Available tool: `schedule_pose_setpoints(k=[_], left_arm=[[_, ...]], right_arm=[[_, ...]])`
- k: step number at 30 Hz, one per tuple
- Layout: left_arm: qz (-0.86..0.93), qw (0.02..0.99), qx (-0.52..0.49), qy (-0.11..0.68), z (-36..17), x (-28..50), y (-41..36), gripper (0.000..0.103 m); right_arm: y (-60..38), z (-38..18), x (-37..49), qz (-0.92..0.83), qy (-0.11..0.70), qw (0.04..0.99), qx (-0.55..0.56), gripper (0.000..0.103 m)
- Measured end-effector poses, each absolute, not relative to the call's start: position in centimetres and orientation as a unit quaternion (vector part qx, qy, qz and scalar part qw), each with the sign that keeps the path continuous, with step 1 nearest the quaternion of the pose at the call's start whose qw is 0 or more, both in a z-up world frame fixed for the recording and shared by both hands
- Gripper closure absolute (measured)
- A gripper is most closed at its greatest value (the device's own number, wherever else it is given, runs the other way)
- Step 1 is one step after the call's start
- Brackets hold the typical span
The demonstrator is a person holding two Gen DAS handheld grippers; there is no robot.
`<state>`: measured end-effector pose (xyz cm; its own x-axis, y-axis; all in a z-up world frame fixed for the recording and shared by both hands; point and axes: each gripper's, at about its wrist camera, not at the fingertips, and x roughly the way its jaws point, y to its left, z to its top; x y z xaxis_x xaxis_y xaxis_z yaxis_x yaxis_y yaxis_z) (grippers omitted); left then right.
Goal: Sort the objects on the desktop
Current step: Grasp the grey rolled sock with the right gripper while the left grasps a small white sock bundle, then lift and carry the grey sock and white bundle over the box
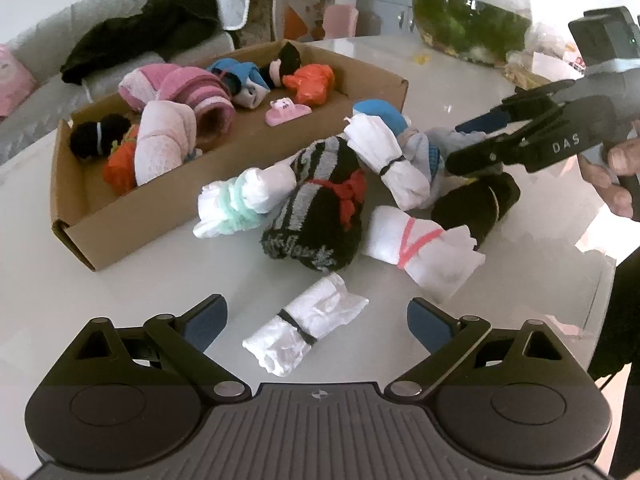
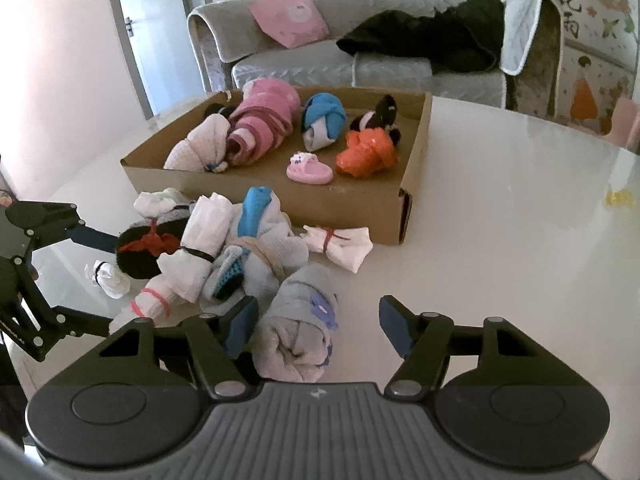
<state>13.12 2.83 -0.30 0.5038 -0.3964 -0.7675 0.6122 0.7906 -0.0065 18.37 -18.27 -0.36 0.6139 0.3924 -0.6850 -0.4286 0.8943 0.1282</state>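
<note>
A pile of tied cloth bundles lies on the white table (image 1: 160,320) beside a cardboard box (image 1: 120,216). My left gripper (image 1: 316,322) is open around a white bundle with a black band (image 1: 304,326). My right gripper (image 2: 316,326) is open around a grey bundle with purple flowers (image 2: 300,328); it also shows at the right of the left wrist view (image 1: 464,142), over the pile. The black-and-grey striped bundle with a red tie (image 1: 316,208) and a white bundle with a pink band (image 1: 416,244) lie in the pile.
The box (image 2: 360,208) holds pink (image 2: 264,120), blue (image 2: 324,120), orange (image 2: 366,152) and black bundles and a pink slipper toy (image 2: 308,168). A glass fishbowl (image 1: 472,12) stands at the far table edge. A grey sofa (image 2: 360,60) is behind the table.
</note>
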Motion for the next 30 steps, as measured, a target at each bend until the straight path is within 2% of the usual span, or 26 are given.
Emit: schedule_pose_setpoints(k=[4, 5, 6, 7, 11, 12, 14, 17, 18, 20, 21, 23, 30], left_arm=[[-0.288, 0.863, 0.130, 0.394, -0.6, 13.2, 2.7, 0.003], [-0.286, 0.865, 0.132, 0.391, -0.7, 13.2, 2.6, 0.003], [-0.287, 0.865, 0.132, 0.389, -0.7, 13.1, 2.6, 0.003], [-0.290, 0.865, 0.133, 0.387, -0.7, 13.0, 2.5, 0.003], [-0.294, 0.866, 0.134, 0.382, -0.7, 12.5, 2.3, 0.008], [-0.294, 0.867, 0.133, 0.380, -0.6, 12.4, 2.3, 0.010], [-0.299, 0.868, 0.132, 0.374, -0.4, 12.0, 2.3, 0.028], [-0.290, 0.873, 0.122, 0.373, -0.1, 11.6, 2.8, 0.047], [-0.285, 0.875, 0.118, 0.373, -0.1, 11.6, 3.0, 0.051], [-0.278, 0.878, 0.111, 0.374, 0.1, 11.7, 3.5, 0.068], [-0.273, 0.879, 0.108, 0.376, 0.1, 11.7, 3.7, 0.072], [-0.269, 0.880, 0.103, 0.377, 0.2, 11.6, 4.1, 0.077], [-0.248, 0.891, 0.117, 0.363, 1.1, 10.0, 4.5, 0.079]], right_arm=[[-18.0, -0.7, 18.5, 0.224, 0.376, 0.898, -0.025, 0.047], [-17.9, -0.7, 18.5, 0.224, 0.376, 0.899, -0.026, 0.052], [-17.9, -0.7, 18.5, 0.224, 0.375, 0.899, -0.027, 0.064], [-17.8, -0.8, 18.4, 0.223, 0.376, 0.899, -0.032, 0.069], [-17.8, -1.0, 18.3, 0.222, 0.379, 0.898, -0.042, 0.070], [-17.8, -0.9, 18.3, 0.221, 0.378, 0.898, -0.043, 0.071], [-17.8, -0.9, 18.3, 0.221, 0.379, 0.898, -0.042, 0.071], [-17.9, -0.8, 18.2, 0.223, 0.377, 0.898, -0.043, 0.071], [-17.9, -0.7, 18.2, 0.223, 0.376, 0.898, -0.042, 0.071], [-18.0, -0.7, 18.2, 0.224, 0.375, 0.899, -0.040, 0.071], [-17.9, -0.7, 18.2, 0.223, 0.375, 0.899, -0.040, 0.071], [-18.0, -0.7, 18.2, 0.221, 0.373, 0.900, -0.039, 0.071], [-19.0, 0.2, 18.1, 0.218, 0.363, 0.906, -0.026, 0.071]])
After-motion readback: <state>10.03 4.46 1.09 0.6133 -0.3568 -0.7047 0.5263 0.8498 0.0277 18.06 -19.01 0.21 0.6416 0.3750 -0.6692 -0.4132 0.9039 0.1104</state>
